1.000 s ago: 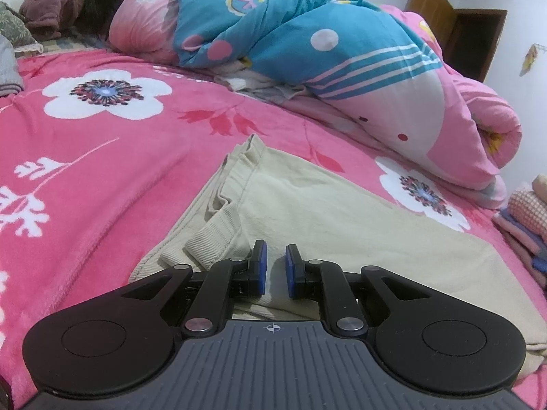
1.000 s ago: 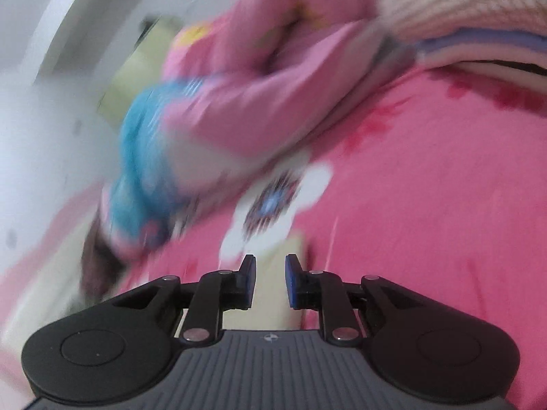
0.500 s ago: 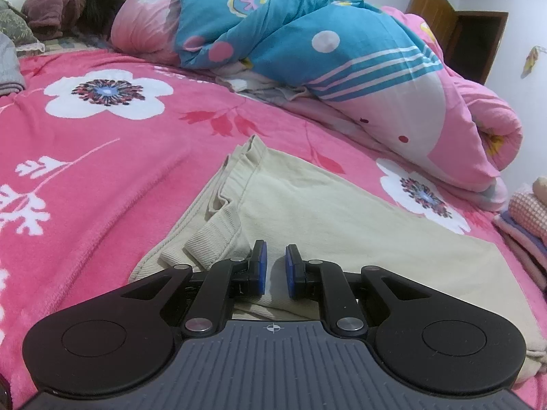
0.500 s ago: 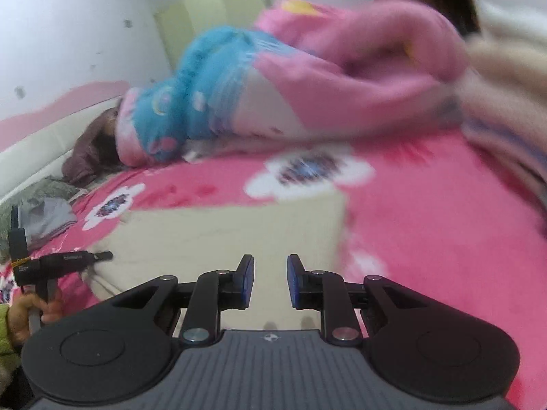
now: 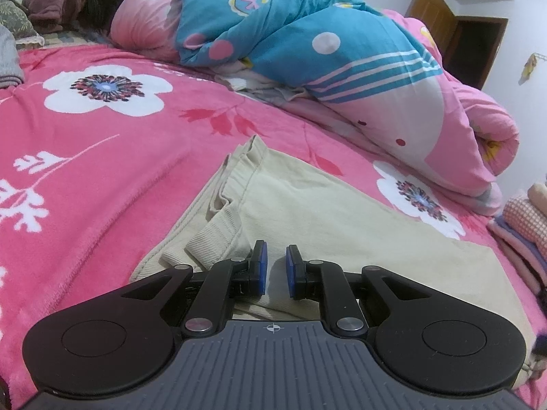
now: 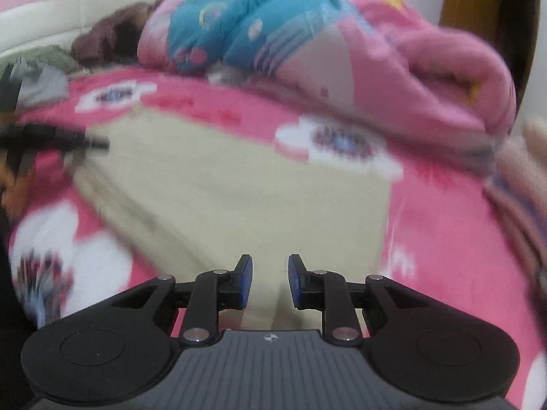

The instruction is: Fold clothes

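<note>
Both tongs are held released: the left tongs [image 5: 274, 268] over the garment's [image 5: 307, 218] ribbed edge, the right tongs [image 6: 270, 282] over its near edge. The beige garment is spread flat on the bed [image 5: 102, 157].

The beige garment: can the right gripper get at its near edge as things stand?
Probably yes. The right gripper is open just above the beige garment, and nothing lies between them; the view is blurred.

Left wrist view sharp, evenly lit, soft shadow under left gripper [image 5: 274, 268]. Right wrist view motion-blurred beyond right gripper [image 6: 270, 280], which stays crisp. Fisheye bending, dark corners both.
</note>
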### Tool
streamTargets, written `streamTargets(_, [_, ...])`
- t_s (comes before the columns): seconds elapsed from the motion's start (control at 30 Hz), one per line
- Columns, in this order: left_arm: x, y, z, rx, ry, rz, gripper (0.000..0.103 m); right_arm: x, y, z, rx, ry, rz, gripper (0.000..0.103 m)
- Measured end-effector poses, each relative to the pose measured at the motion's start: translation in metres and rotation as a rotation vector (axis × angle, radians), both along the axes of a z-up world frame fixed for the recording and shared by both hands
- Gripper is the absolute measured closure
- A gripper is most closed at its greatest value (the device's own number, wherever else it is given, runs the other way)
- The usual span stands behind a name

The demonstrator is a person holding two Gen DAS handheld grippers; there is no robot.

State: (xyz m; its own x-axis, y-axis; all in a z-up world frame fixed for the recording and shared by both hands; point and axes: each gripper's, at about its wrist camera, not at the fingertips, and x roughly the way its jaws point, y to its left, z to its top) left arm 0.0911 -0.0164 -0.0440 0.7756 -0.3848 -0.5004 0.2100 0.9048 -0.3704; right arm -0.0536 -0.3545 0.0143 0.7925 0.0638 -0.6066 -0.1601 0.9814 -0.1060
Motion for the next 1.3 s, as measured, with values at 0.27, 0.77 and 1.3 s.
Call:
streamTargets(0.27, [0.000,0.001,0.000,-0.001,-0.002,-0.012,0.089,0.096,-0.016,-0.039,0.091,0.184,-0.113,0.079])
streamTargets(0.77, [0.003,0.009,-0.002,-0.054,0.015,-0.024,0.089,0.222,0.028,-0.043,0.192,0.284,-0.087,0.079])
streamTargets(1.3, [0.004,0.014,-0.002,-0.082,0.025,-0.032,0.089,0.272,0.094,-0.036,0.283,0.285,-0.060,0.078])
